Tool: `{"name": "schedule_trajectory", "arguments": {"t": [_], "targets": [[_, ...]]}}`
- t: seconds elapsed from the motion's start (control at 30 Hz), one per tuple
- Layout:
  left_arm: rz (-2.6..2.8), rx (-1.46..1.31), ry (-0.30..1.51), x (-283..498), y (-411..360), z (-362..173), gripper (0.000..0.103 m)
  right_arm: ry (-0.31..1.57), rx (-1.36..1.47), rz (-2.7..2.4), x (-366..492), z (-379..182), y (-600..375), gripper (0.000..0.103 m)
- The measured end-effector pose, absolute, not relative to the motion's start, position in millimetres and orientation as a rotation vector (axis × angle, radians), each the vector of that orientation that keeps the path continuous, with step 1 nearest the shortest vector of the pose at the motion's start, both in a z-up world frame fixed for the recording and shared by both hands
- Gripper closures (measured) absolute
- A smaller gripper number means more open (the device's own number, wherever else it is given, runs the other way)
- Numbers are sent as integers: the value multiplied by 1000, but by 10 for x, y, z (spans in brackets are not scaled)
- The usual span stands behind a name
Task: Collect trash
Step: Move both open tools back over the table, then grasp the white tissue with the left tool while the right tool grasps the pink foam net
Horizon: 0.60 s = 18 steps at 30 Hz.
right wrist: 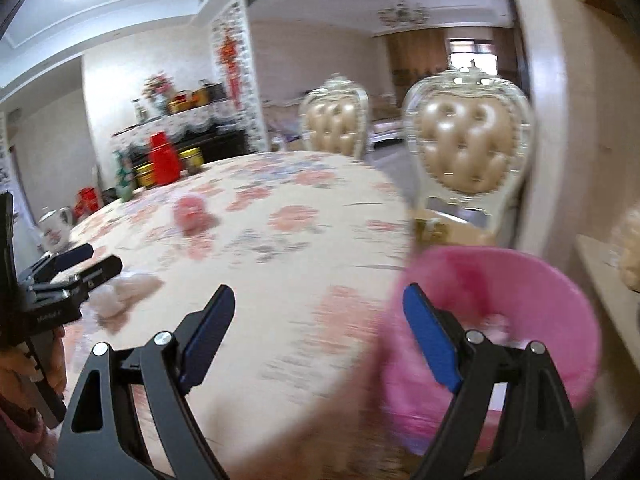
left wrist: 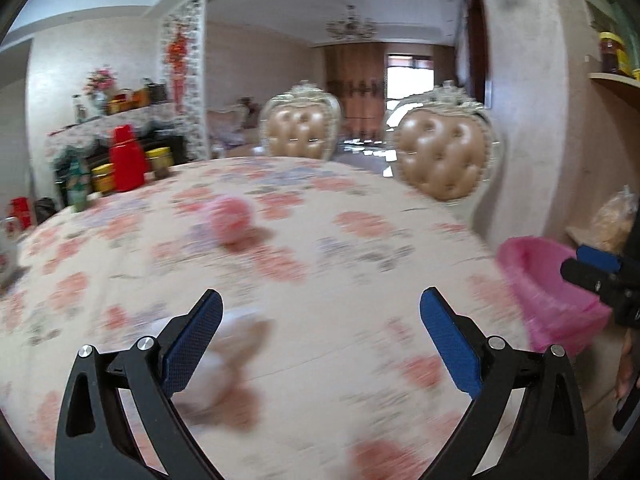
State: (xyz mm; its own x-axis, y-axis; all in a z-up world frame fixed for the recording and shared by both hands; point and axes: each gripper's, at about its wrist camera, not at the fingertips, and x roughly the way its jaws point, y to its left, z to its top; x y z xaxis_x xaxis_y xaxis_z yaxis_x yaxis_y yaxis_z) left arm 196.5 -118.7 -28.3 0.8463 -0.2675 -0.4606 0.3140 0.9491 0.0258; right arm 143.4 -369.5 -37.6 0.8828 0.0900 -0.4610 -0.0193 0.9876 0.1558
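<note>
A pink crumpled ball [left wrist: 230, 216] lies mid-table on the floral cloth [left wrist: 340, 240]. A pale crumpled tissue [left wrist: 228, 344] lies nearer, just beside the left finger of my left gripper [left wrist: 320, 308], which is open with nothing between its pads. A pink-lined bin [left wrist: 552, 292] stands past the table's right edge. In the right wrist view my right gripper [right wrist: 316, 308] is open and empty, its right finger over the bin [right wrist: 500, 320]. That view also shows the ball [right wrist: 192, 210], the tissue [right wrist: 128, 292] and the left gripper [right wrist: 100, 258]. The right gripper [left wrist: 576, 262] shows beside the bin.
Two padded chairs [left wrist: 444, 160] [left wrist: 298, 130] stand at the table's far side. A red flask [left wrist: 126, 160], jars [left wrist: 159, 160] and a bottle [left wrist: 78, 188] crowd the far left edge, with a teapot [right wrist: 56, 226] nearby. A wall shelf [right wrist: 604, 276] with a bag sits right of the bin.
</note>
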Motion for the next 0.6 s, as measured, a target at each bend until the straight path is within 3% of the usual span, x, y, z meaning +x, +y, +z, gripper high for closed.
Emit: {"name": "schedule_trajectory", "arguments": {"t": [0.33,0.6], "targets": [[-143,84,617,2189,-213,-511,10,542,88,247,2108,-369,-2682,20],[-179,38,703,2575,-256,-702,10,583,47,291,2816,-366,-2320,20]]}}
